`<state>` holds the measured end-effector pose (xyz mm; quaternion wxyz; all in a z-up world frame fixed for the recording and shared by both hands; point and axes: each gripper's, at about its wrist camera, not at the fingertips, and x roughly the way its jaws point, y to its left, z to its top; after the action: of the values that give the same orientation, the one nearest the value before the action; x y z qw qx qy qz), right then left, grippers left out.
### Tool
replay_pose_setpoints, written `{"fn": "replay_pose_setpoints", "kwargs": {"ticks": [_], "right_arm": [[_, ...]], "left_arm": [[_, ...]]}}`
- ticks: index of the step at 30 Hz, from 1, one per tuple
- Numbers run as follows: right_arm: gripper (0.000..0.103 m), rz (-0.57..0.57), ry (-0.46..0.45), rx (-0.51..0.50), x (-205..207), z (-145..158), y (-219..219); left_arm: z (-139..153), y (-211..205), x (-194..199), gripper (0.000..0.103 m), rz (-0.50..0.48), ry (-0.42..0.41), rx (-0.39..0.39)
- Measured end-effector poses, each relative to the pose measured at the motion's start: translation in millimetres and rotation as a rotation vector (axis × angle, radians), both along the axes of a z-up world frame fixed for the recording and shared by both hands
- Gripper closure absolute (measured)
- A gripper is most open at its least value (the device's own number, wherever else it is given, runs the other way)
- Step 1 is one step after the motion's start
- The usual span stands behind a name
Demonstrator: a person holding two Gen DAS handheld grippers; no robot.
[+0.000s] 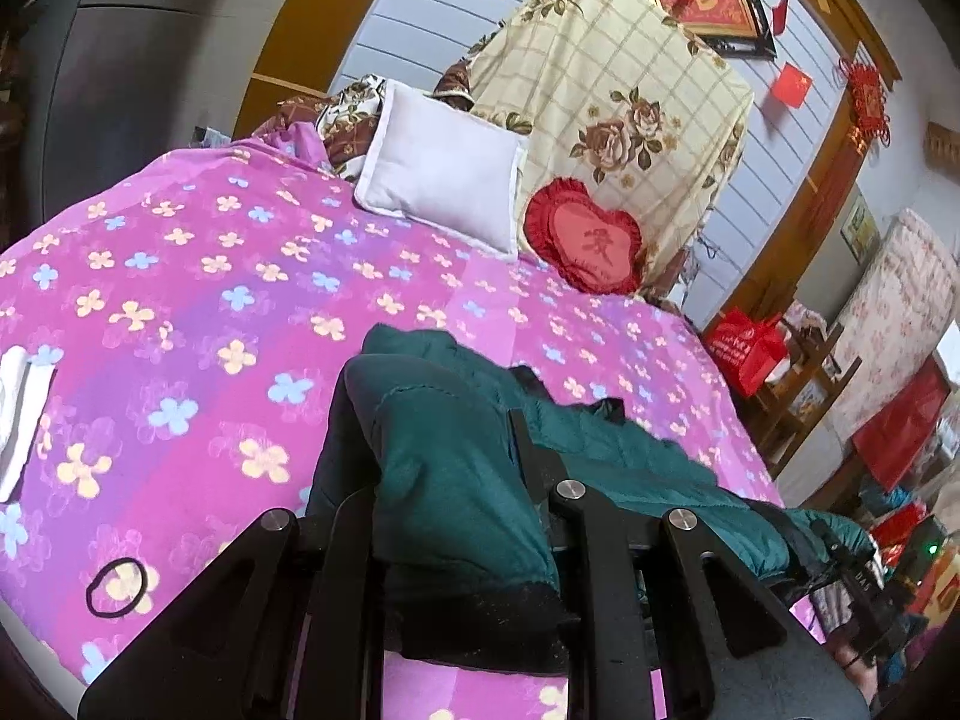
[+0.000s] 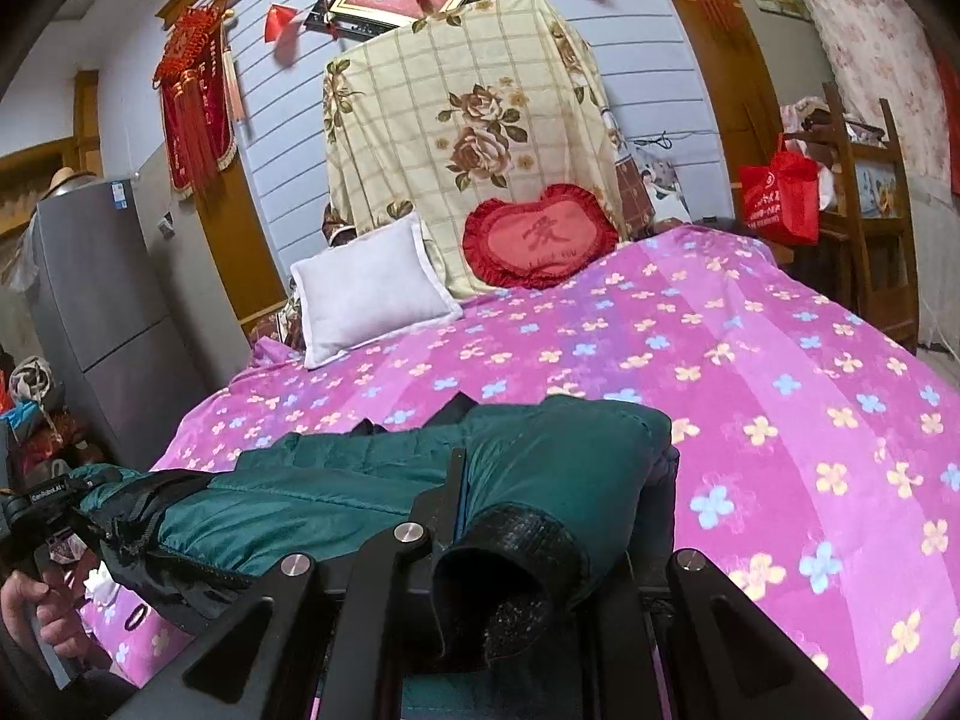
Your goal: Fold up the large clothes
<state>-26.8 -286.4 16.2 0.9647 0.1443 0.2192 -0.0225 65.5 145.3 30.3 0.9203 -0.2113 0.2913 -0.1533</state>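
Pink-purple fleece bedspread with yellow and blue flowers (image 2: 750,372) covers the whole bed; I see it from both wrists. At the far end, a cream checked rose-print sheet draped over a tall stack (image 2: 468,120). Against it a white square pillow (image 2: 366,288) on the left, a red heart-shaped ruffled cushion (image 2: 540,237) to its right.

Dark teal quilted puffer jacket (image 1: 630,450) lies across the near edge of the bed, stretched between my two claws.

Left gripper (image 1: 444,468): fingers clamped on a teal sleeve, black knit cuff (image 1: 480,618) hanging nearest the lens.

Right gripper (image 2: 540,516): closed on the other sleeve, its black cuff (image 2: 516,558) curled open toward the camera.

Folded white cloth (image 1: 18,414) at the bed's left edge. Small black hair tie (image 1: 117,588) on the spread, near left.
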Motion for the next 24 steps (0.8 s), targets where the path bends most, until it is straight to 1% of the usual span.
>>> {"fn": "replay_pose_setpoints", "kwargs": {"ticks": [3,7,15,20,24], "right_arm": [[0.091,-0.002,-0.011,-0.012,1.7,4.8,0.4],[0.091,-0.007,-0.012,-0.012,6.6,11.0,-3.1],[0.091,-0.018,-0.053,-0.023,11.0,34.5,-6.8],[0.091,-0.022,-0.071,-0.025,26.9,45.6,-5.3],[0.091,-0.016,-0.078,-0.021,46.7,44.2,-5.6]], "left_arm": [[8.0,0.4,0.7,0.087,0.001,-0.008,-0.019],[19.2,-7.3,7.0,0.087,-0.003,-0.028,-0.001],[54.2,-13.0,15.1,0.087,-0.003,-0.101,-0.018],[63.0,-13.4,28.9,0.087,0.012,-0.101,-0.035],[62.2,-14.1,50.5,0.087,0.036,-0.105,-0.036]]}}
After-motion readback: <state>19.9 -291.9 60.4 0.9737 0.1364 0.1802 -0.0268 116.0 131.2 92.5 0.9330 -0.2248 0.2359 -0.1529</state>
